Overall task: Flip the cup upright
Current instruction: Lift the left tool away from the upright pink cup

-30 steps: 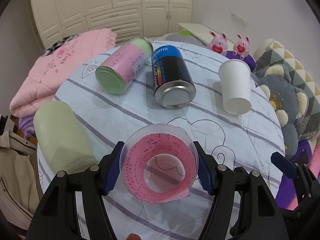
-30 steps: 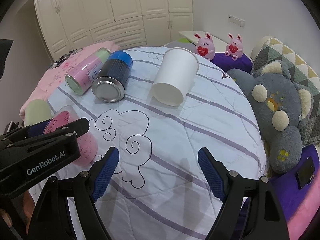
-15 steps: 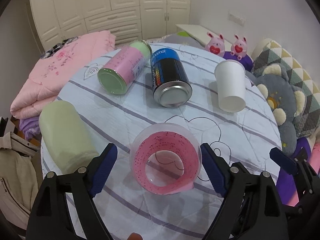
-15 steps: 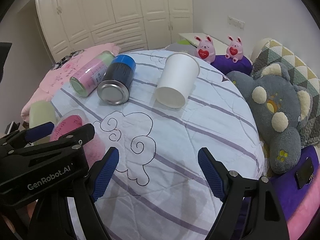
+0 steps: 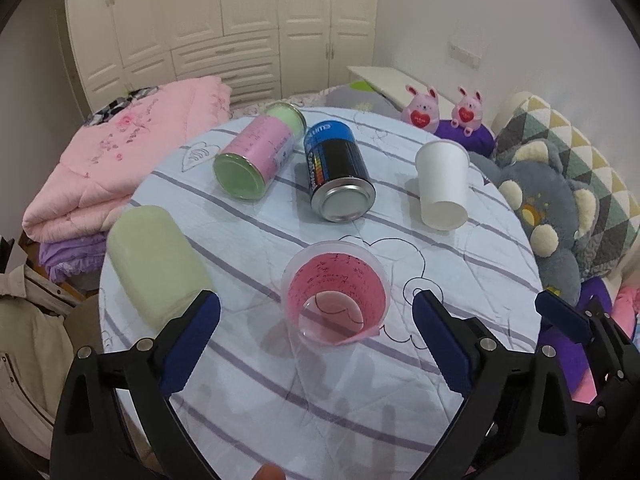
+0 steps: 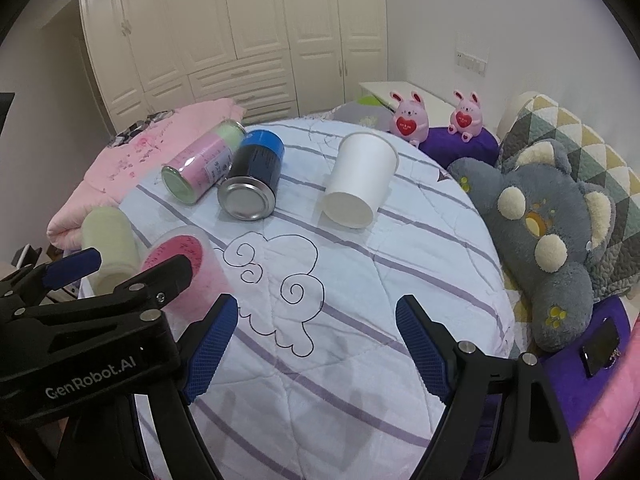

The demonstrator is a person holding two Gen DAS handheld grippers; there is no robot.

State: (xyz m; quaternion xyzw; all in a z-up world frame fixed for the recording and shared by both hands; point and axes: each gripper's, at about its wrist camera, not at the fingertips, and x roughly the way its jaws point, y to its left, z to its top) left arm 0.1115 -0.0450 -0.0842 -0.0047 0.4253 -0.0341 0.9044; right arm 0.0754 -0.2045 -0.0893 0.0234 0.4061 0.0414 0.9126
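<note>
1. Left wrist view, left tongs: jaws spread wide, gripping nothing; blue pads stand well clear on either side of item 2.
2. Clear cup with pink liner: on the tabletop, near left, between the open left jaws but touching neither. Its mouth faces up and we see down to its base, so we judge it to be upright.
3. Right tongs: jaws open and empty, hovering over bare quilted cloth at the near edge.
4. White paper cup: far of centre and right of the cans, lying on its side. Closed base faces near, wide mouth points far, so its long axis runs near-to-far, roughly along the line of the right tongs' fingers. It lies almost straight ahead of the right tongs and far-right of the left ones; we judge the right hand the nearer. If this cup is next, the jaws would have to close across its sides, then tip the mouth upward.
5. Blue can and pink can: on their sides, just beside each other, far left, ends facing near.
6. Pale green cylinder: lying at the left rim.
7. Grey plush toy: off the tabletop, right.
</note>
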